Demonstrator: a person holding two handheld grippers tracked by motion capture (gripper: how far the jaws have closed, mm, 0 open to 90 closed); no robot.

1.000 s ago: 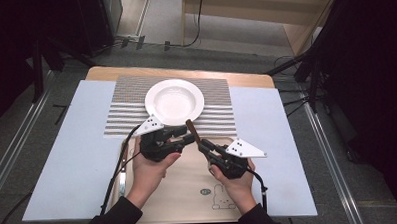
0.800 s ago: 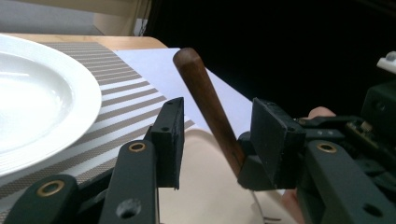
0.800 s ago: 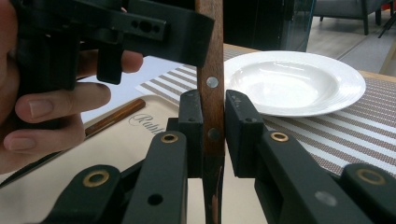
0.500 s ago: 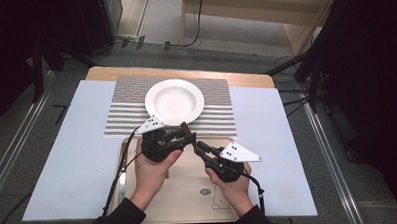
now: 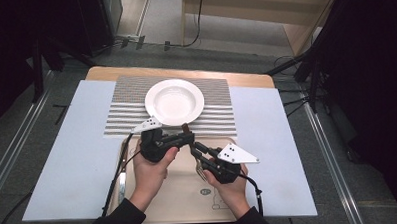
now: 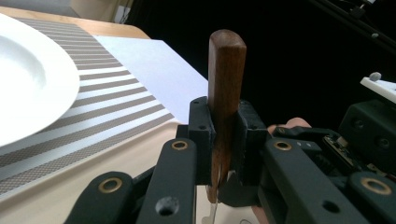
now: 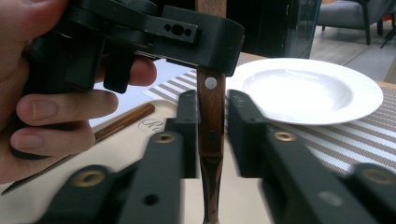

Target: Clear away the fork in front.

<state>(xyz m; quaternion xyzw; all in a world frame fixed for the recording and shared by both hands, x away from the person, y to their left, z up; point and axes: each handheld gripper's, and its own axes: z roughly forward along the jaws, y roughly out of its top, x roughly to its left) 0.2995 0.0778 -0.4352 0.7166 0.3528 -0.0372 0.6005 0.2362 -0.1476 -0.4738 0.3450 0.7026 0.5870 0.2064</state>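
We see the wooden-handled fork point(image 6: 226, 88) standing nearly upright, handle end up and tines down, clamped between the pads of the left gripper point(image 5: 187, 138), whose jaws have just been closing on it. The right gripper point(image 5: 197, 151) sits just below, its jaws having just been opening, a slim gap either side of the handle; the tines are cut off and perhaps blurred. Since a second ago, the fork has passed from right to left, near the white plate point(image 5: 174, 102).
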